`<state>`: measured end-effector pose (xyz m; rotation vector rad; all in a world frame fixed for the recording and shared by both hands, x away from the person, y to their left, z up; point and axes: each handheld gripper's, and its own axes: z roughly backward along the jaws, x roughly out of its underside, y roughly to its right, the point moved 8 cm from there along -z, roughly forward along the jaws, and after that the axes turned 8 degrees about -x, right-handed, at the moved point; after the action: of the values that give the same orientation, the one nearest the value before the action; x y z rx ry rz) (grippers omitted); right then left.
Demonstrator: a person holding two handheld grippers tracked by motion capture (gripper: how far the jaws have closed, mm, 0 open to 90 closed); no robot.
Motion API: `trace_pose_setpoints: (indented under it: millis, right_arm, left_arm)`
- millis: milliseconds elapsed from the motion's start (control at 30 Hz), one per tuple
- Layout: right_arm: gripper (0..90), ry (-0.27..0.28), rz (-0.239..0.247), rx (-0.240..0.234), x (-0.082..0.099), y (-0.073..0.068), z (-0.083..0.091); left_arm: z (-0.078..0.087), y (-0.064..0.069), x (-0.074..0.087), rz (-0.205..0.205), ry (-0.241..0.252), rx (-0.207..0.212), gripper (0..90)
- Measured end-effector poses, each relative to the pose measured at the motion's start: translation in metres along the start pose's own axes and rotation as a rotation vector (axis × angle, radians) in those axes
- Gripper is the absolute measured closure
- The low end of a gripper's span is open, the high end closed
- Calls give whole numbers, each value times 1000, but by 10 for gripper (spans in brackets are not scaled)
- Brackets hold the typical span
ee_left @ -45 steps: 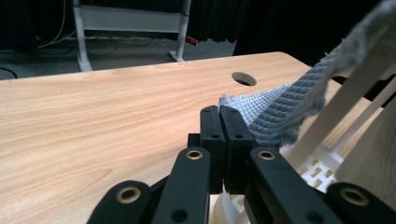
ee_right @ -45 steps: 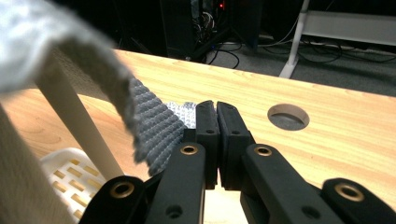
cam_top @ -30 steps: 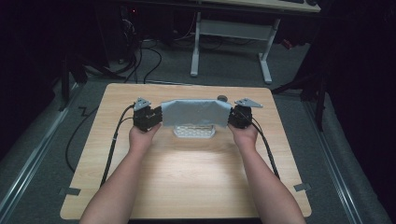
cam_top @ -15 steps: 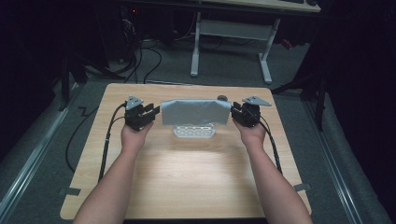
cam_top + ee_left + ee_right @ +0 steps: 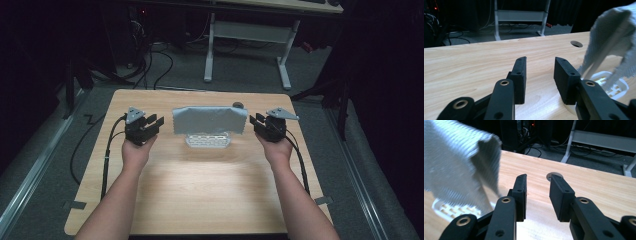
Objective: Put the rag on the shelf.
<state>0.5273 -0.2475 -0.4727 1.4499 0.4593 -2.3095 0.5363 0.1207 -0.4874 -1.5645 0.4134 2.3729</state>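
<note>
Grey cloth (image 5: 210,120), centre frame over white rack (image 5: 208,140), is judged soft/light, best pinched at corners; L gripper (image 5: 151,124) & R gripper (image 5: 258,121) are seen released, empty.

**Quick count of the table**

I'm holding two black two-jaw grippers, my left gripper (image 5: 153,122) and my right gripper (image 5: 256,121). One grey woven cloth (image 5: 210,120) hangs over one white slotted plastic rack (image 5: 207,142). One light wooden table (image 5: 200,190), one round hole in the tabletop (image 5: 576,44).

Woven grey cloth (image 5: 210,120), wood table (image 5: 200,195)
</note>
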Motion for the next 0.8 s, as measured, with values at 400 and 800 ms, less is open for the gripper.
trace_pose_setpoints:
  millis: [400, 800]
  right_arm:
    - [611, 6, 36, -25, 16, -20, 30]
    - [534, -12, 105, -45, 55, -53, 56]
  left_arm:
    - [37, -1, 28, 12, -17, 6, 612]
    - [71, 22, 65, -21, -72, 39, 562]
